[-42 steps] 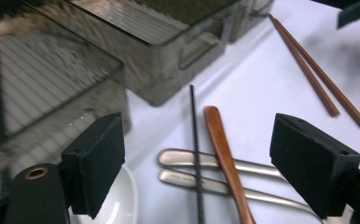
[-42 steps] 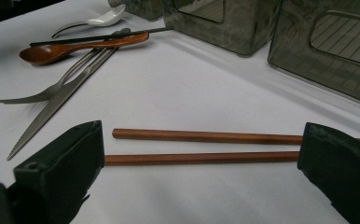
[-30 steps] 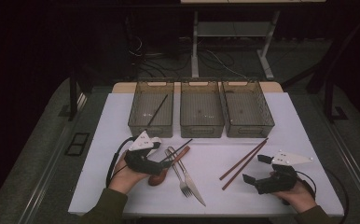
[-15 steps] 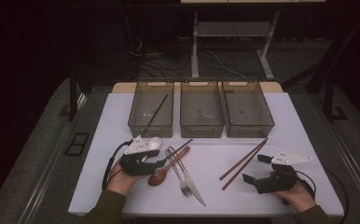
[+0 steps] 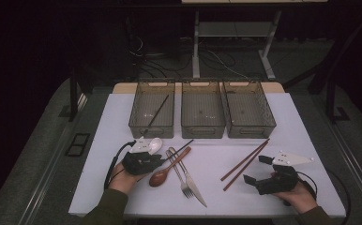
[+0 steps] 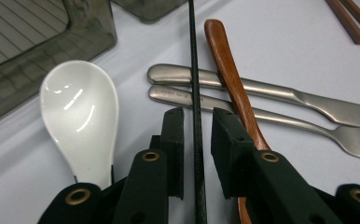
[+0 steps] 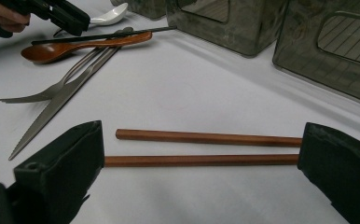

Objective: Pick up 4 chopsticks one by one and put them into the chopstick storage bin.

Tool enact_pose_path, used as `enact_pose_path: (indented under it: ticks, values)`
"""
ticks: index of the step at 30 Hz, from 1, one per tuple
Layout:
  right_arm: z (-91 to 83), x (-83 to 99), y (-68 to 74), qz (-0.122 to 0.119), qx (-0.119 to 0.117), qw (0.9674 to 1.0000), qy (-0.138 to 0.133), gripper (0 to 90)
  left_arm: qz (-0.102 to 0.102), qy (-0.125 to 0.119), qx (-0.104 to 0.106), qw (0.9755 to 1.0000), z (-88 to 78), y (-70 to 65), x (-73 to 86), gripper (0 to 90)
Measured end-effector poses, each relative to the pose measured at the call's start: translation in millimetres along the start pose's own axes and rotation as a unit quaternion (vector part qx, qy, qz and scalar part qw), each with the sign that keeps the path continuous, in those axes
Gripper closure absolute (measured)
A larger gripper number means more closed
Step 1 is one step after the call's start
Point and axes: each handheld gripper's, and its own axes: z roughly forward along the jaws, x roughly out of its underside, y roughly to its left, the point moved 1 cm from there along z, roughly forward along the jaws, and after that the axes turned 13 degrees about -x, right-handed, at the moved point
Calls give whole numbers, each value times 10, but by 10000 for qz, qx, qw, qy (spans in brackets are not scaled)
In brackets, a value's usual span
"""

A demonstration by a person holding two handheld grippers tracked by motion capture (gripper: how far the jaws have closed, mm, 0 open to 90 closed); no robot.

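A thin black chopstick (image 6: 193,56) lies across a wooden spoon (image 6: 225,60) and runs straight between the jaws of my left gripper (image 6: 197,126). Those jaws have just been closing. A small gap still shows on each side of the stick, so the gripper is open. From above, the left gripper (image 5: 162,158) sits at the front left beside a white spoon (image 5: 154,145). My right gripper (image 5: 256,169) rests at the front right, wide open. Two brown chopsticks (image 7: 206,160) lie on the table across the space between its jaws.
A fork (image 5: 181,180) and a knife (image 5: 194,187) lie next to the wooden spoon (image 5: 162,176). Three grey mesh bins stand in a row behind: the left bin (image 5: 134,112) holds another black chopstick (image 5: 158,110), then come the middle bin (image 5: 202,131) and the right bin (image 5: 268,117).
My left gripper has slid slightly toward the front edge along the black chopstick, and the white spoon now shows beside it. The right gripper has not moved.
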Motion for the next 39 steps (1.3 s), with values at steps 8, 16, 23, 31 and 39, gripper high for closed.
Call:
enact_pose_path:
  ticks: [8,16,23,31,39]
  values:
    - [5,2,-3,16,26,10000,15,8,92,156,19,9998,57,-7,18,773]
    - [6,2,-1,14,27,10000,26,8,269,236,-11,9994,74,-32,18,821]
    - [7,1,1,-5,23,10000,23,8,234,294,-20,9993,72,-27,4,848]
    - [6,0,0,-11,18,10000,11,8,171,336,-50,9993,50,-30,-27,853]
    - [5,0,1,-17,17,10000,12,8,205,346,-14,9992,22,-30,-46,854]
